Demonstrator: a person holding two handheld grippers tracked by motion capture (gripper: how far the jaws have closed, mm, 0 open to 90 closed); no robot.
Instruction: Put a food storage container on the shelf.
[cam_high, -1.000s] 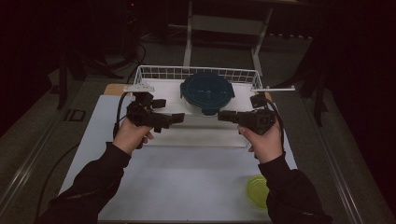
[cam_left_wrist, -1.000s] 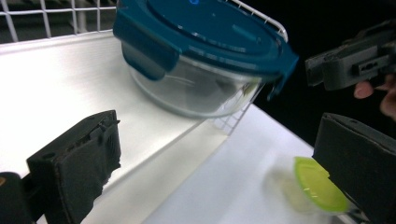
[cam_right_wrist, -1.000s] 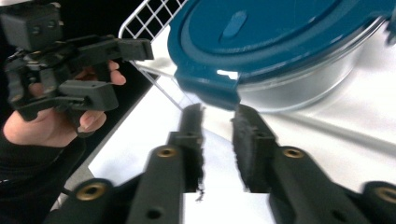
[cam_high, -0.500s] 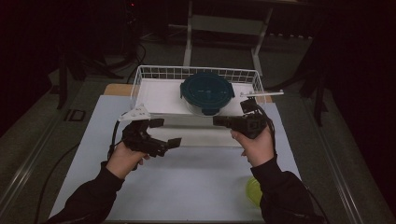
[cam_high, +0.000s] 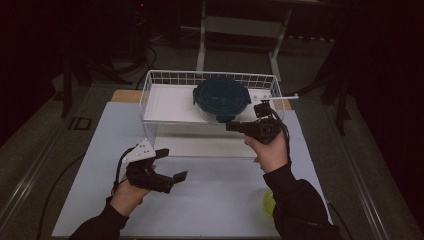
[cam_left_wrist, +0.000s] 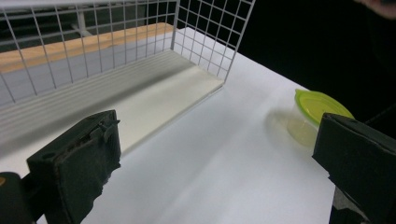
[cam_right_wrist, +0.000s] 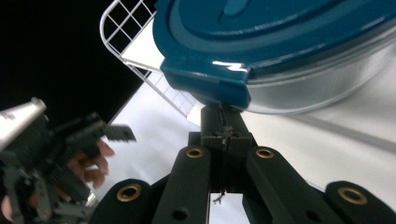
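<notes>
White wire forms the basket (cam_high: 150, 95), which stands at the far middle of the worktop (cam_high: 210, 200) and serves as the landmark. Inside it, toward its right end, sits a clear bowl (cam_right_wrist: 327, 84) under a dark teal lid (cam_high: 221, 98).

Just in front of the basket's right end, the right tongs (cam_high: 231, 127) point left toward the bowl. In the right gripper view the jaws are pressed flat together, having just closed; their tips sit right under the lid's latch tab (cam_right_wrist: 205, 84), and nothing shows between them. Whether the tips touch the tab cannot be told.

Well in front of the basket's left end, the left tongs (cam_high: 172, 170) hang low over bare worktop, jaws wide apart and holding nothing. Through them the left gripper view looks past the basket's near corner to a small tub with a yellow-green lid (cam_left_wrist: 320, 105), which stands near the worktop's front right edge, well apart from the basket.

A wooden board (cam_high: 122, 95) peeks out at the basket's left rear. Nothing lies between the left tongs and the basket.

From above, the right sleeve (cam_high: 300, 205) covers most of the small tub, and the bowl's front wall is hidden behind the right tongs. Dim light swallows everything beyond the worktop except a pale frame (cam_high: 240, 25) behind the basket.
</notes>
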